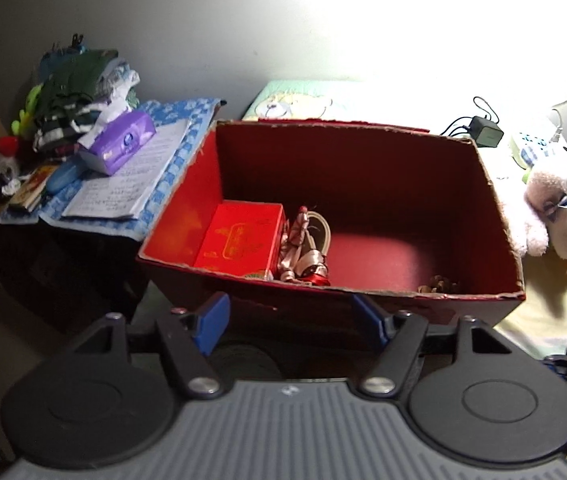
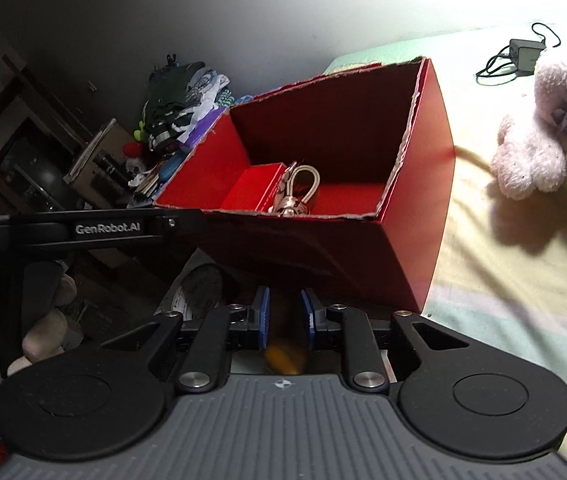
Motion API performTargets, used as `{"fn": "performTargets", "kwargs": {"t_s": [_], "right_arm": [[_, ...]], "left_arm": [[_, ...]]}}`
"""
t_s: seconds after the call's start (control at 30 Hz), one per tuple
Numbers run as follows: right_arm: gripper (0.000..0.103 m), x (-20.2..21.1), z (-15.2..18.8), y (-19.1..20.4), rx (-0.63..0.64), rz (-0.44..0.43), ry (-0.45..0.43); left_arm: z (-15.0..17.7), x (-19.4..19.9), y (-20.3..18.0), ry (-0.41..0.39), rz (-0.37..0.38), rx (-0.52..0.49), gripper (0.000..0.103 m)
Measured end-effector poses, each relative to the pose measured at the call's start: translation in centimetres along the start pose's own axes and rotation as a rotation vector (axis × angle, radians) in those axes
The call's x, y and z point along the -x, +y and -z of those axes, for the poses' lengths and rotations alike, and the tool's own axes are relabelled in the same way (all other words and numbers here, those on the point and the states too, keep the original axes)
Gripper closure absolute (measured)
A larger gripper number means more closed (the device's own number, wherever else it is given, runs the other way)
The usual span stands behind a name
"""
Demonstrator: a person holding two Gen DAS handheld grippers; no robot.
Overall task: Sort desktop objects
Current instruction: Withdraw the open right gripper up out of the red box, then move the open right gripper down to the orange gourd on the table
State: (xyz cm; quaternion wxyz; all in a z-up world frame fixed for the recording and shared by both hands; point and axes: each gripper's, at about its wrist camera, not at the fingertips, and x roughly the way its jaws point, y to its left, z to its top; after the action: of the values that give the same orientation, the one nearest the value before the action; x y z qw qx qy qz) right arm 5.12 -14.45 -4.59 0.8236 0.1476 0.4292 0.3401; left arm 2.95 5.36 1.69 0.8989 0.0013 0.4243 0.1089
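Your left gripper [image 1: 293,322] gapes wide and empty just before the open red cardboard box [image 1: 499,216]; your right gripper [image 2: 285,318] – narrowed beside it – pinches a blurred orange-yellow object [image 2: 283,356].

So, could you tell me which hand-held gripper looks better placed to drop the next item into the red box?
Probably the right hand-held gripper: its narrow jaws seem to hold something yellowish, beside the red box. The left is open, empty.

Red box [image 1: 363,168]; purple tissue pack [image 1: 117,146]; pink plush [image 1: 563,208].
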Motion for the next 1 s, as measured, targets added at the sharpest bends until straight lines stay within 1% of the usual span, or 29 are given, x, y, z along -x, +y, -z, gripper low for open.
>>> {"fn": "performTargets", "kwargs": {"t_s": [0.07,0.2,0.27,0.33,0.47,0.57,0.63,0.7,0.83,0.9,1.0], "right_arm": [[0.083,-0.7,0.3,-0.4,-0.009,-0.011,0.025],[0.083,-2.2,0.4,-1.9,-0.091,-0.028,0.078],[0.083,-2.9,0.4,-2.7,-0.145,-0.059,0.106],[0.083,-3.3,0.3,-3.0,-0.173,-0.082,0.126],[0.081,-4.4,0.2,-2.6,-0.161,-0.107,0.160],[0.080,-5.4,0.4,-2.3,-0.161,-0.125,0.199],[0.079,-6.0,0.7,-2.2,-0.160,-0.125,0.217],[0.079,-6.6,0.7,-2.3,-0.164,-0.126,0.233],[0.078,-7.3,0.8,-2.5,-0.182,-0.137,0.257],[0.078,-7.5,0.8,-2.7,-0.192,-0.145,0.266],[0.077,-8.0,0.8,-2.7,-0.202,-0.140,0.284]], "left_arm": [[0.8,0.7,0.1,-0.021,0.014,-0.011,0.032],[2.6,0.9,0.5,-0.017,0.089,-0.023,0.033],[3.6,0.6,0.5,0.010,0.138,-0.021,0.034],[4.7,0.2,0.4,0.042,0.195,-0.015,0.034],[6.7,-1.3,-0.5,0.117,0.282,0.000,0.033],[7.7,-2.8,-1.4,0.158,0.263,-0.018,0.033],[8.1,-3.5,-1.4,0.177,0.270,-0.020,0.033],[8.2,-4.3,-1.1,0.188,0.286,-0.006,0.033],[8.0,-5.8,0.0,0.217,0.347,0.057,0.033],[8.0,-6.4,0.3,0.215,0.359,0.061,0.032],[7.8,-7.1,0.3,0.220,0.358,0.045,0.032]]}}
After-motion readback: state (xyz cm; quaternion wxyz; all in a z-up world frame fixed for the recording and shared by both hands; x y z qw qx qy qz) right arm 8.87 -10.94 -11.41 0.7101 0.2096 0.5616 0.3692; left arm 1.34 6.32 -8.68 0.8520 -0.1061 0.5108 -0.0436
